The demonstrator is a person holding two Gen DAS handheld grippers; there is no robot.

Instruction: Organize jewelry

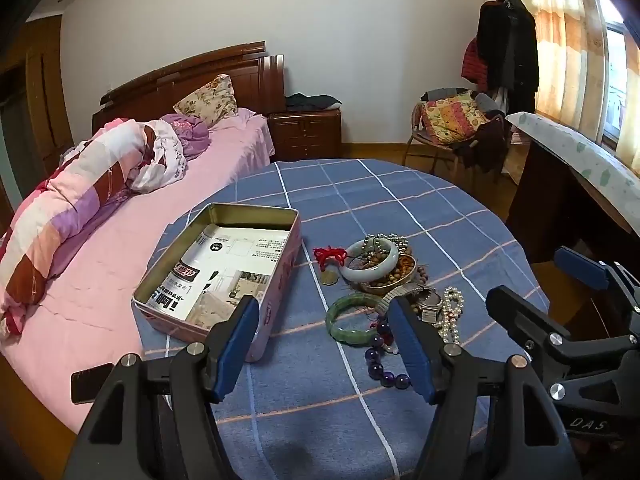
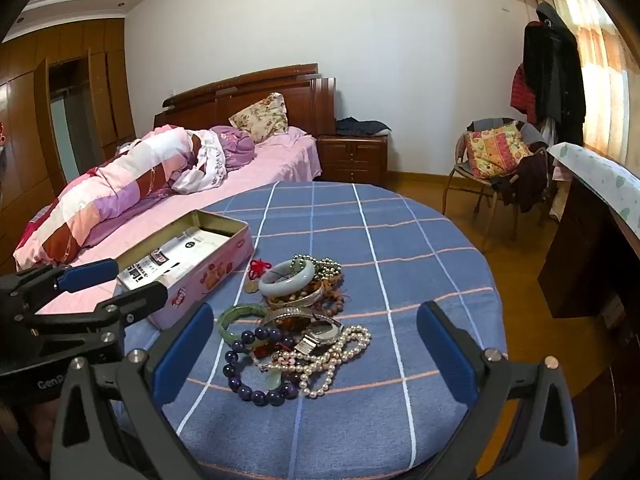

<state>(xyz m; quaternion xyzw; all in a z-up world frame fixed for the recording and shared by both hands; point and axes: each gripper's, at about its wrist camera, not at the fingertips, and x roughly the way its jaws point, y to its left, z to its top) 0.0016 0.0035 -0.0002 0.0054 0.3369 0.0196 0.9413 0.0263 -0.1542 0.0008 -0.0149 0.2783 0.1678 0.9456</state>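
A heap of jewelry lies on the blue checked tablecloth (image 2: 400,248): a white bangle (image 2: 286,278), a green bangle (image 2: 236,317), a purple bead bracelet (image 2: 244,364), a pearl necklace (image 2: 336,356), a watch (image 2: 320,334) and a red knot charm (image 2: 260,267). An open pink tin (image 1: 218,276) stands left of the heap; printed paper lines its bottom. My left gripper (image 1: 326,340) is open and empty, just short of the tin and the green bangle (image 1: 350,320). My right gripper (image 2: 316,354) is open and empty, with the heap between its fingers in view.
A bed (image 1: 120,208) with pink sheet and quilt runs along the table's left. A nightstand (image 1: 306,132) stands at the back. A chair (image 2: 496,160) with cushion and clothes, and a desk (image 2: 592,216) stand at the right.
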